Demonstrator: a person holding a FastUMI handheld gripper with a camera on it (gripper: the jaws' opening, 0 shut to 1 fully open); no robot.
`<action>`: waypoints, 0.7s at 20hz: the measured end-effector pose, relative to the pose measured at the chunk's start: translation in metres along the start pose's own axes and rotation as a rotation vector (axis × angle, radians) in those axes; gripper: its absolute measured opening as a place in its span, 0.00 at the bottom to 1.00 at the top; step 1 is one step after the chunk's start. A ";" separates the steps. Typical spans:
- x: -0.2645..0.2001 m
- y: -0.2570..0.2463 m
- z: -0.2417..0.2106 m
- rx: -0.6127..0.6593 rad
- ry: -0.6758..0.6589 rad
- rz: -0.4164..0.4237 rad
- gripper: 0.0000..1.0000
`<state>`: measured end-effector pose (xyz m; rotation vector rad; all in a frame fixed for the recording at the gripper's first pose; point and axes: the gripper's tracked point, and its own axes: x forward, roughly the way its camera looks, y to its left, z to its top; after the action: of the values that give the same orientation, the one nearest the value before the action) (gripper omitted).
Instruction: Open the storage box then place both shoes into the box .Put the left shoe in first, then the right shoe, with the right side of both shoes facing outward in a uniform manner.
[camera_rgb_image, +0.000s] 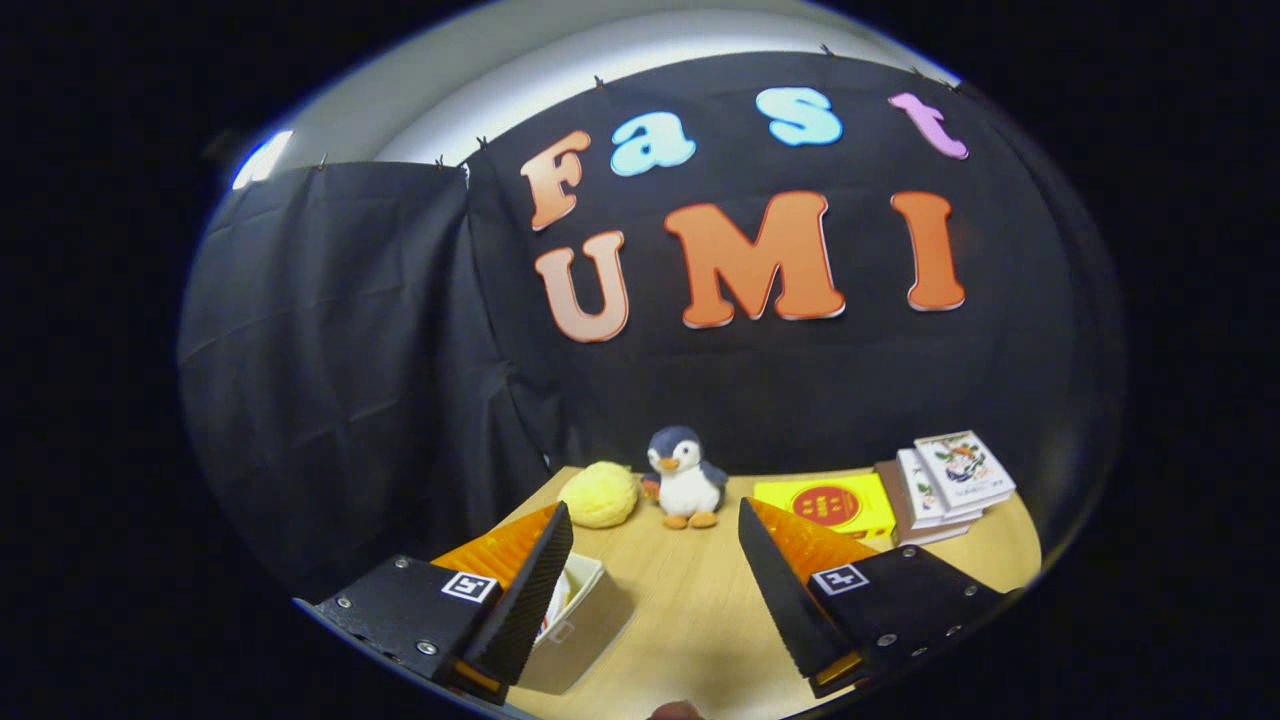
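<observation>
My gripper (655, 525) is open, its two fingers spread wide above the wooden table (690, 610) with nothing between them. A pale storage box (580, 610) lies low beside the left finger, which hides part of it. Something white with red shows inside the box, too hidden to name. I cannot tell whether the box has a lid on it.
A plush penguin (685, 475) stands at the table's far edge, just beyond the fingers, with a yellow fluffy ball (600, 495) to its left. A yellow flat box (830, 505) and a stack of books (950, 480) lie to its right. Black cloth walls close off the back and left.
</observation>
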<state>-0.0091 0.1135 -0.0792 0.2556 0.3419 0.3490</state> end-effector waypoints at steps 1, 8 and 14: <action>-0.008 -0.012 0.012 -0.012 -0.063 -0.016 0.98; -0.076 -0.103 0.082 -0.114 -0.377 -0.202 0.98; -0.119 -0.159 0.077 -0.098 -0.374 -0.351 0.98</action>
<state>-0.0397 -0.0899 -0.0238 0.1559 -0.0025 -0.0311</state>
